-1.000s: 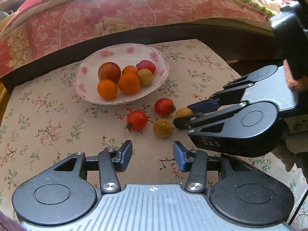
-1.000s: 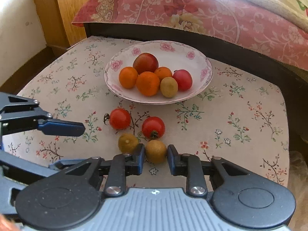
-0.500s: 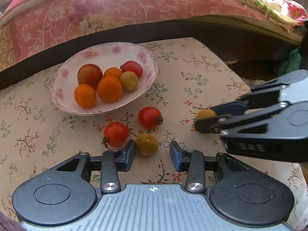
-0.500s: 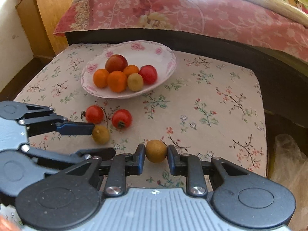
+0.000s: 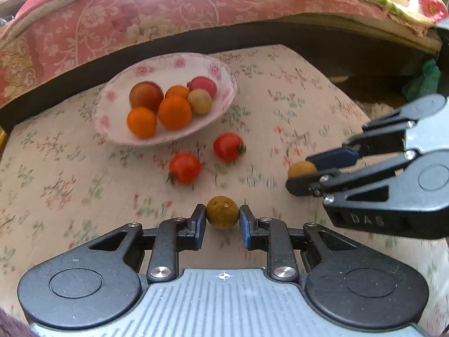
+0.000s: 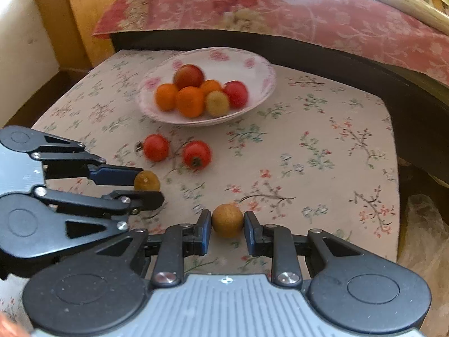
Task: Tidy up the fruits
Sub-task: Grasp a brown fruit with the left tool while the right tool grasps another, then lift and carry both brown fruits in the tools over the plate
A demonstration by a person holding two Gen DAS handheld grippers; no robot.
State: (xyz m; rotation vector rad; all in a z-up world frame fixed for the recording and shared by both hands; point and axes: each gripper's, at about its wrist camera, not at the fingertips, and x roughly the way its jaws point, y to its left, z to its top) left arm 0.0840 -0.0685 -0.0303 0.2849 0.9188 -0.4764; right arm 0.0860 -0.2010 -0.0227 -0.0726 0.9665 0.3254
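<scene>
My left gripper (image 5: 222, 217) is shut on a small brown-green round fruit (image 5: 222, 215), held above the floral cloth; it also shows in the right wrist view (image 6: 146, 181). My right gripper (image 6: 227, 221) is shut on a second tan round fruit (image 6: 227, 220), which shows in the left wrist view (image 5: 301, 169) at the right. Two red tomatoes (image 5: 184, 168) (image 5: 228, 147) lie on the cloth in front of a white floral bowl (image 5: 224, 84) that holds several oranges, tomatoes and one tan fruit.
The floral-cloth table (image 6: 322, 146) stands against a bed with a pink patterned quilt (image 5: 140, 22). A wooden cabinet (image 6: 75, 19) stands at the far left. The table's right edge drops off beside a plastic bag (image 6: 421, 238).
My left gripper closed on the brown-green fruit and lifted it. My right gripper, holding its tan fruit, moved back toward the bowl side after pulling right.
</scene>
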